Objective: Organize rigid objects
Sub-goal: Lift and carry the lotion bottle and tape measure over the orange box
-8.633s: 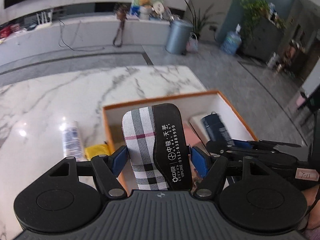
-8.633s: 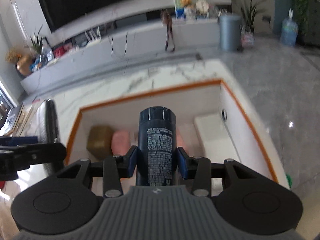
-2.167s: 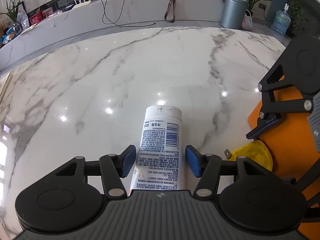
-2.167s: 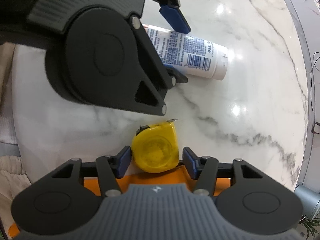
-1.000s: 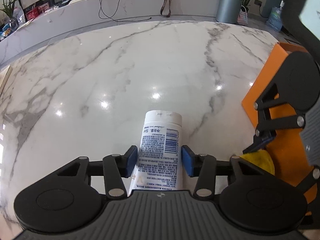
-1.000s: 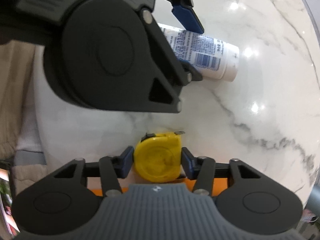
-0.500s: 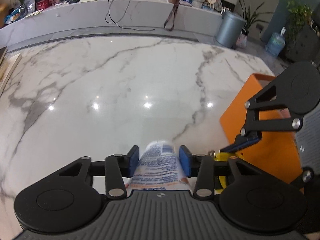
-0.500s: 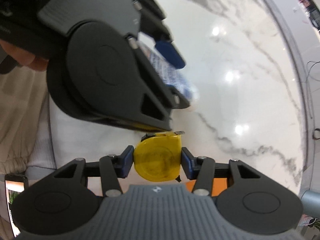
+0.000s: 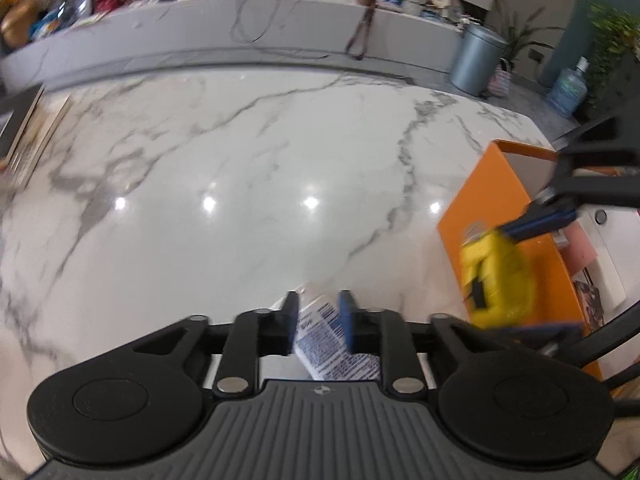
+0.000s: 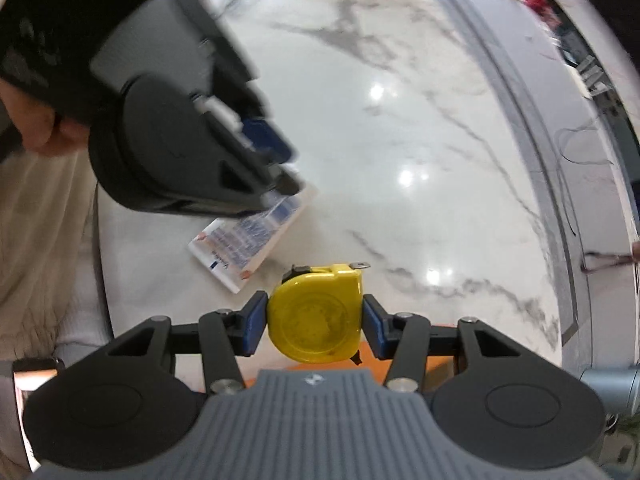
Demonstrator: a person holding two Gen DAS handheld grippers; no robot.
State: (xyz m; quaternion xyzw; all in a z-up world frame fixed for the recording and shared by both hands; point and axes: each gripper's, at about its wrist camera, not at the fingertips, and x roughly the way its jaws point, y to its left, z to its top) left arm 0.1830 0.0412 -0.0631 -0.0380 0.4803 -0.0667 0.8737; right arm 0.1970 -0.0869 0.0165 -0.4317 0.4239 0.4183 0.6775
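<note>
1. Left tool [image 9: 318, 322]: blue pads [image 9: 345, 320] pinch a white tube [image 9: 334, 354] w/ blue print, gripped near its cap end. It has just been squeezing tighter on it.
2. In the right wrist view the tube [image 10: 250, 240] hangs tilted from the left tool [image 10: 276, 168], flat crimped end lowest, above the counter [image 10: 400, 120] and not touching it.
3. A hand [image 10: 38, 130] holds the left tool's body at the view's left edge; pale fabric sits below it, beyond the counter's near edge.
4. Right tool [image 10: 314, 322]: blue pads [image 10: 254, 322] press both sides of a yellow tape measure [image 10: 316, 314], round face toward the camera, metal tape tip at its top right corner. It is lifted clear of the counter.
5. Left wrist view shows the same tape measure [image 9: 496, 280], blurred, held by the right tool [image 9: 528, 272] over the near left wall of an orange box [image 9: 480, 188].
6. The box stands at the counter's right edge [image 9: 532, 124]; inside is pale, w/ a pink item [image 9: 580, 248] and a white item [image 9: 612, 256] – can't tell what they are.
7. White marble counter [image 9: 240, 184] w/ grey veins and lamp glare spots; a book or frame lies at its far left edge [image 9: 36, 128].
8. Beyond the counter: grey bin [image 9: 476, 58], blue water jug [image 9: 568, 88], long ledge w/ cables and clutter [image 9: 256, 20].
</note>
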